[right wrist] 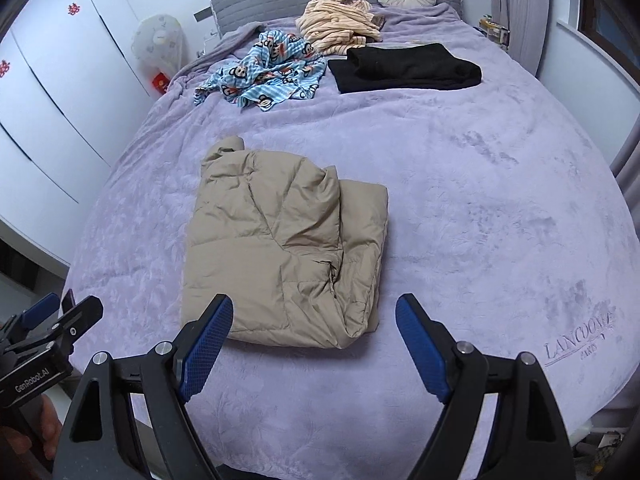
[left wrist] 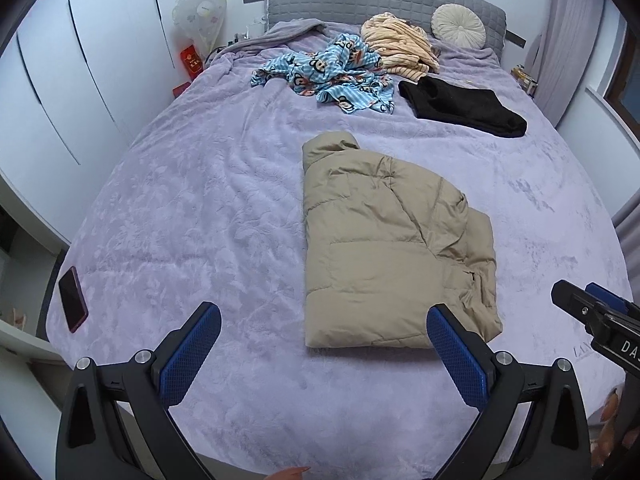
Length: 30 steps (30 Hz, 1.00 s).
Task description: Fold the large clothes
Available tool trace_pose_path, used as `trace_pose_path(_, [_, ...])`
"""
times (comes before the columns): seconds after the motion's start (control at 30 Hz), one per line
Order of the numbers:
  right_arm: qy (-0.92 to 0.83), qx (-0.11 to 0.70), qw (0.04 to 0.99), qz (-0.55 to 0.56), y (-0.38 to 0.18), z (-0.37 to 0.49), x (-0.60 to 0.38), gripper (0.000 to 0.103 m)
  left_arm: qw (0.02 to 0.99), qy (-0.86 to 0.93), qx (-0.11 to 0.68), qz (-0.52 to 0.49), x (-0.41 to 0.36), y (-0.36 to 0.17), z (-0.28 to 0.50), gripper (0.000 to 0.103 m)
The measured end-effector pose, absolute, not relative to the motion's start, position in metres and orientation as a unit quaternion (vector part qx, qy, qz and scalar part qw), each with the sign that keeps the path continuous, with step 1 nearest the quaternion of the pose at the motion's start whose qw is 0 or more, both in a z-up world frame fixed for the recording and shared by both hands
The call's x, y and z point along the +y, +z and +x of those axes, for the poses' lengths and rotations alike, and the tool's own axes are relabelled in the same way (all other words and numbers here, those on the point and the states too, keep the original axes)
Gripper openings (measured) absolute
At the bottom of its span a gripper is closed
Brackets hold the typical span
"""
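A beige puffer jacket (left wrist: 384,248) (right wrist: 280,240) lies folded into a thick rectangle in the middle of the purple bed blanket (left wrist: 192,200) (right wrist: 480,220). My left gripper (left wrist: 323,314) hovers above the jacket's near edge, jaws wide open and nothing between the blue pads. Over the same near edge, my right gripper (right wrist: 314,304) is also open and empty. Each gripper shows at the edge of the other's view: the right gripper (left wrist: 580,304) and the left gripper (right wrist: 76,312).
Toward the headboard lie a crumpled blue monkey-print cloth (left wrist: 332,72), a striped peach garment (left wrist: 400,44) and a folded black garment (left wrist: 460,108). A round cushion (left wrist: 458,24) leans on the headboard. A phone (left wrist: 73,299) rests at the bed's left edge. White wardrobe doors (left wrist: 80,80) stand to the left.
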State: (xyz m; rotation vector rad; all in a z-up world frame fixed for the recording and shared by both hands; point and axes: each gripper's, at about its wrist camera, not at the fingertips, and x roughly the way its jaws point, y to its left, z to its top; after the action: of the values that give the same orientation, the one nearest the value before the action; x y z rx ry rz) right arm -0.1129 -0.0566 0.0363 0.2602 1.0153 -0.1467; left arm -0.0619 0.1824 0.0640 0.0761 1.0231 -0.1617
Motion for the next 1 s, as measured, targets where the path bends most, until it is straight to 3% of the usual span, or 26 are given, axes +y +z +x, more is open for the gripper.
trace_pose_path(1.0, [-0.083,0.484,0.864,0.109,0.056,-0.103,-0.04,0.086,0.866,-0.056,0.495,0.034,0.189,0.069,-0.051,0.103])
